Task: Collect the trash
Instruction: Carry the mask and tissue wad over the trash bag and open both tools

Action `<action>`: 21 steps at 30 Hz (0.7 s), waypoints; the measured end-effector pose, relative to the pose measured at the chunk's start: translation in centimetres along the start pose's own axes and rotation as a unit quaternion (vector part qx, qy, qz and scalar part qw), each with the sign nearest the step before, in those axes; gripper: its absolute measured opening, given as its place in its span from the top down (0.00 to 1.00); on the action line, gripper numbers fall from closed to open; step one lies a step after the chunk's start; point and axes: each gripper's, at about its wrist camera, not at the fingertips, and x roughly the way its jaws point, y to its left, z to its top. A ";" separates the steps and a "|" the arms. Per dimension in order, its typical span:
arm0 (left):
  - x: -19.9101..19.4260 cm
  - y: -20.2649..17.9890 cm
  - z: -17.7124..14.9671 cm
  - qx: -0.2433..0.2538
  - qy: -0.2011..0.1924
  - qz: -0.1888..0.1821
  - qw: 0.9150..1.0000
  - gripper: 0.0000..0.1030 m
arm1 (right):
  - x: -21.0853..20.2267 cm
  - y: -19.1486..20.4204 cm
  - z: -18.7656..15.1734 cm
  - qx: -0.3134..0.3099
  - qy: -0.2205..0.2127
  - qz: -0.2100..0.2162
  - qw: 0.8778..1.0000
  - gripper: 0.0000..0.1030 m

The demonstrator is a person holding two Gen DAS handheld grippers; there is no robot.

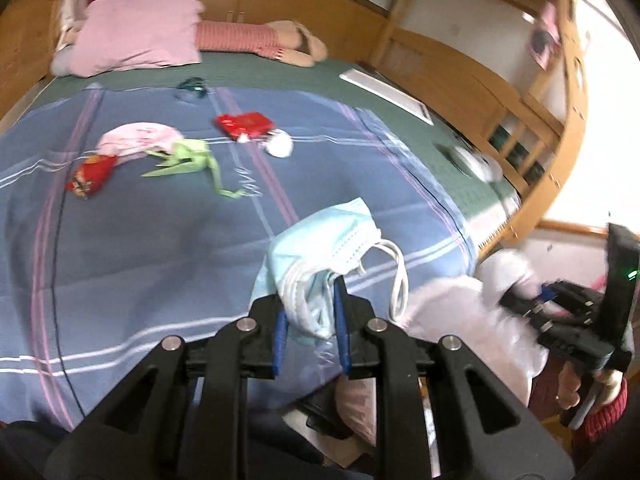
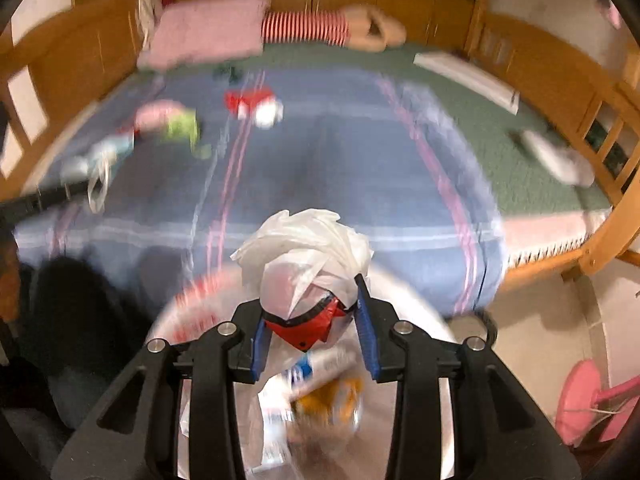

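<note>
While the left gripper pinches a face mask and the right gripper clamps the part-filled plastic bag, wrappers (several, plus tissue) litter the bed; roughly midway, I'd judge.

left gripper pinching blue face mask, above bed

Lt-blue mask; blue plaid blanket w/ pink stripes; pink pillow; green sheet.
</note>
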 end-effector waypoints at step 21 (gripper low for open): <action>5.4 -11.3 -6.6 0.176 0.145 -0.148 0.962 0.25 | -4.8 -11.1 -0.9 0.270 -0.096 0.108 0.952 0.19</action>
